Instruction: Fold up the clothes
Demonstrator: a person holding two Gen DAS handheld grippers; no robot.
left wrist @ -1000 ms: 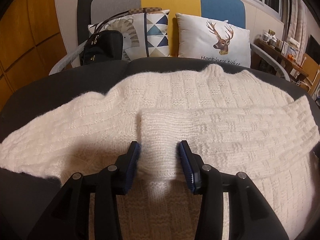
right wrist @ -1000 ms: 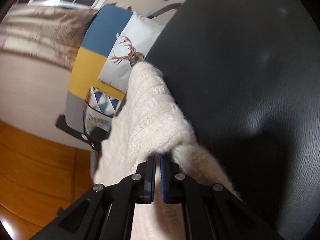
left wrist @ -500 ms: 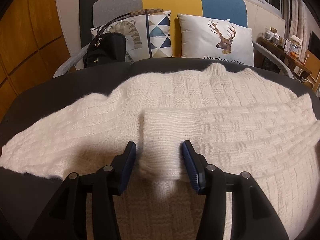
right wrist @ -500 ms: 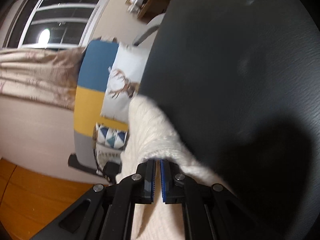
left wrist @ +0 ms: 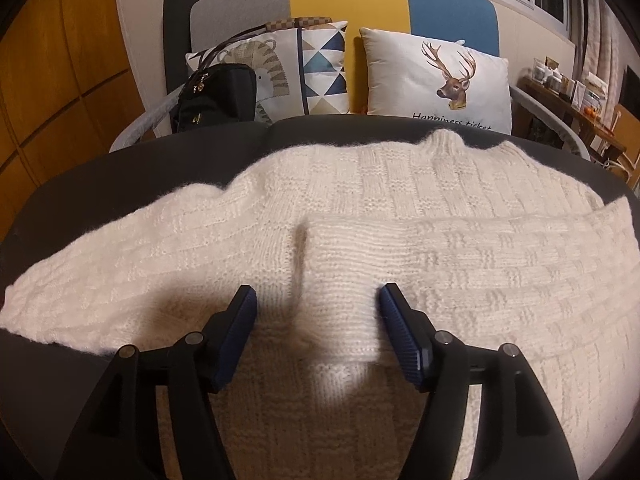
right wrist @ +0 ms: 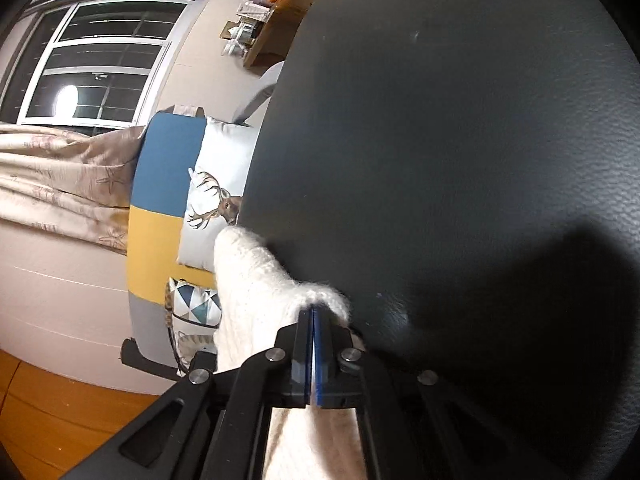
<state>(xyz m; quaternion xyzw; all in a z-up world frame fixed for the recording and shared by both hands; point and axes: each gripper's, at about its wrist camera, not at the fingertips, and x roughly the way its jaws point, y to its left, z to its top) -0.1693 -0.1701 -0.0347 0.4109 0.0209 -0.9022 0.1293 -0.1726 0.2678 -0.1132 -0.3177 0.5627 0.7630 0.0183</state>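
1. Cream sweater (left wrist: pixel 360 216) lies flat on the dark table (left wrist: pixel 120 184), one sleeve folded across.
2. Our left gripper (left wrist: pixel 318 308) just let the cuff go; fingers now spread, cuff betw. them, untouched.
3. Right gripper (right wrist: pixel 313 314), fingers pressed together, pinches sweater edge; next fold likely.

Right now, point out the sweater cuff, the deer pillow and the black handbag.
sweater cuff (left wrist: pixel 340 280), left wrist view, ribbed sleeve end
deer pillow (left wrist: pixel 400 76), left wrist view, plain white face
black handbag (left wrist: pixel 224 92), left wrist view, front panel
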